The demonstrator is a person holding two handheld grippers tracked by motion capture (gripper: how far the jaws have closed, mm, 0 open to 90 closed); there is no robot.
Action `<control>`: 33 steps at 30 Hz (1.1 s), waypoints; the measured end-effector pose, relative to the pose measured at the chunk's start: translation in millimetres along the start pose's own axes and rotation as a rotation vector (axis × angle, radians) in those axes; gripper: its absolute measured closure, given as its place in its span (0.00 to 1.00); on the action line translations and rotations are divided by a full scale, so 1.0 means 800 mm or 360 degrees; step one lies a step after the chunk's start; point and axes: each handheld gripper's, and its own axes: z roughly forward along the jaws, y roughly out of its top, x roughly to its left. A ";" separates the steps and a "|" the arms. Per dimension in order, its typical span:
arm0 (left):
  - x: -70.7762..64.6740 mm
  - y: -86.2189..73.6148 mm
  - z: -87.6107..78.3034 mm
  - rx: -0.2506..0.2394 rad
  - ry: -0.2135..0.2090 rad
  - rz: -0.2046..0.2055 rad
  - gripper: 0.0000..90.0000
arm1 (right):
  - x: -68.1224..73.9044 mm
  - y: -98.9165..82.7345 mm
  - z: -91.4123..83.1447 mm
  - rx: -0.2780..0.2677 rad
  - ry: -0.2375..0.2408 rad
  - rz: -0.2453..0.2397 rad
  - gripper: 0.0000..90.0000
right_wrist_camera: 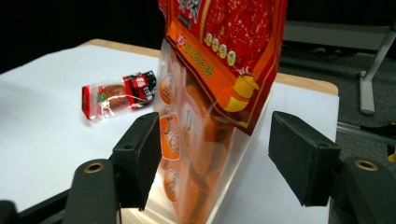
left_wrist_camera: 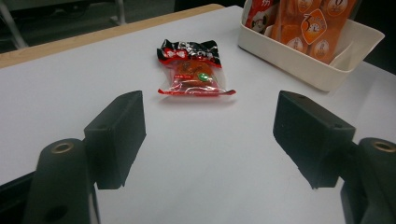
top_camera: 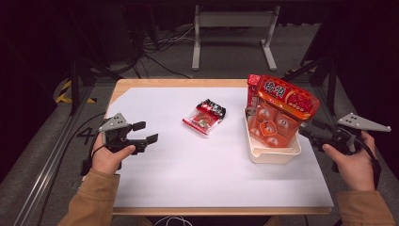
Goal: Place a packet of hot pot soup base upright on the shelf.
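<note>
— Where are your tongs just now?

— My right gripper [top_camera: 314, 132] is at the right edge of the white table sheet [top_camera: 188, 165], just beside the cream plastic rectangular tub [top_camera: 275, 153]. Its jaws stand wide apart and grip nothing. In the right gripper view the big orange-and-red glossy snack bag [right_wrist_camera: 210, 93] sits in the gap between the pads [right_wrist_camera: 140, 158]; it seems close to the left one, though I cannot tell whether it touches, and there is clear air on the right side.

— So the bag is free?

— Yes. It stands in the tub, leaning, its printed red top above the rim [top_camera: 282, 96]. A second red packet [top_camera: 253, 89] stands behind it at the tub's far end.

— And your left?

— My left gripper [top_camera: 145, 132] is over the left part of the sheet, jaws spread wide, nothing between them but bare white surface, as the left gripper view shows [left_wrist_camera: 210, 140].

— Anything else on the table?

— One small clear snack packet with a black-and-red end [top_camera: 204, 116] lies flat near the middle of the sheet, well apart from both grippers and left of the tub. From the left gripper view it lies straight ahead beyond the jaws [left_wrist_camera: 194, 67].
</note>
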 end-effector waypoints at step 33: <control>0.003 0.000 0.011 -0.0013 0.0017 -0.0049 0.24 | 0.119 -0.026 0.026 -0.0020 0.0326 -0.0144 0.38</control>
